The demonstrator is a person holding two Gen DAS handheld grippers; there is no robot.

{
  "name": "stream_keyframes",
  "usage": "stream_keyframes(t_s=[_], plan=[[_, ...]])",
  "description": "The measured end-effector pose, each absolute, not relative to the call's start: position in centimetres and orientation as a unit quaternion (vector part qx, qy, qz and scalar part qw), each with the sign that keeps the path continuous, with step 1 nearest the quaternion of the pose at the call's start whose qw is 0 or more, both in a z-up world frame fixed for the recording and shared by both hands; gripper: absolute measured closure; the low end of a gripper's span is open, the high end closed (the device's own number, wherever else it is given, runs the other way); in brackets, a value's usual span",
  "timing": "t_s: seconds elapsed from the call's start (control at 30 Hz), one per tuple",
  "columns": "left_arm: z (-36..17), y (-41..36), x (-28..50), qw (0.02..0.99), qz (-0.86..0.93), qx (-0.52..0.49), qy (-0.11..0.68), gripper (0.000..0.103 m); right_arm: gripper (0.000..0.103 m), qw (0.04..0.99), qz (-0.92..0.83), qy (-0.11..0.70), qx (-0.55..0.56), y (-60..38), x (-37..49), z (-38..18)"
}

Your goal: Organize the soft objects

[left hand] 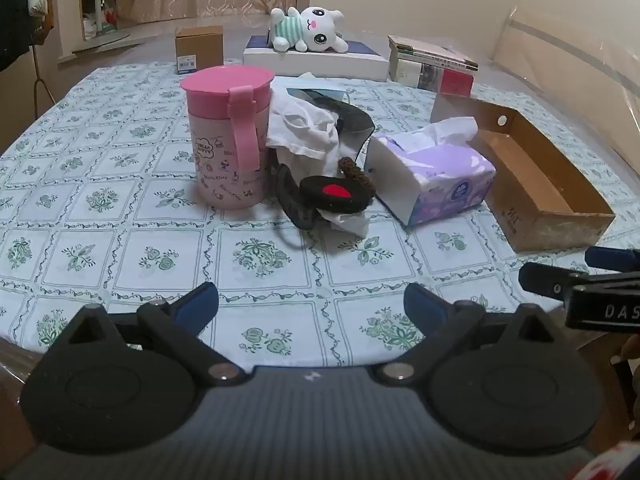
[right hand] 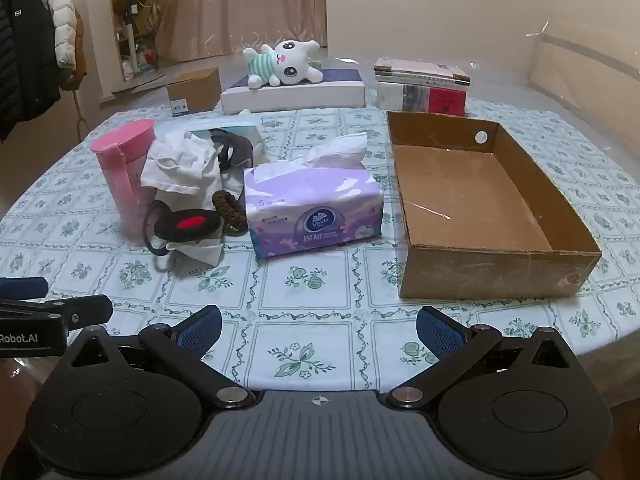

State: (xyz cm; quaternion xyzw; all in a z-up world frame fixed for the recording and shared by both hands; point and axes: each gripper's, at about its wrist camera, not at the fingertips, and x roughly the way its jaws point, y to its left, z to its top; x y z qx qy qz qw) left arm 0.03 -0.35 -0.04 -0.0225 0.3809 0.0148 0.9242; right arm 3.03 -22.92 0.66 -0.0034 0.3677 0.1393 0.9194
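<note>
A purple tissue pack (right hand: 314,210) (left hand: 430,178) lies mid-table. Left of it sits a heap of soft items: a white cloth (right hand: 184,166) (left hand: 302,130), a black pouch with a red patch (right hand: 188,224) (left hand: 334,194), a brown hair tie (right hand: 229,208) and black bands. An open cardboard box (right hand: 496,276) (left hand: 548,184), with nothing inside, stands to the right. A white plush toy (right hand: 282,63) (left hand: 310,30) lies on a flat box at the back. My left gripper (left hand: 311,304) and right gripper (right hand: 319,328) both hover open over the near edge of the table, holding nothing.
A pink lidded cup (left hand: 228,136) (right hand: 122,164) stands left of the heap. At the back are a small brown carton (right hand: 195,90), a flat white box (right hand: 294,94) and stacked books (right hand: 422,86). Coats (right hand: 36,44) hang at the far left.
</note>
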Motion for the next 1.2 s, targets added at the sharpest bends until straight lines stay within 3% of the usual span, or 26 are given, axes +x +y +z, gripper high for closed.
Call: stream_keyframes(t_s=[1.2], plan=[[0.2, 0.15, -0.33, 0.926, 0.01, -0.049, 0.375, 0.006, 0.0, 0.923, 0.13, 0.361, -0.011, -23.15, 3.11, 1.31]])
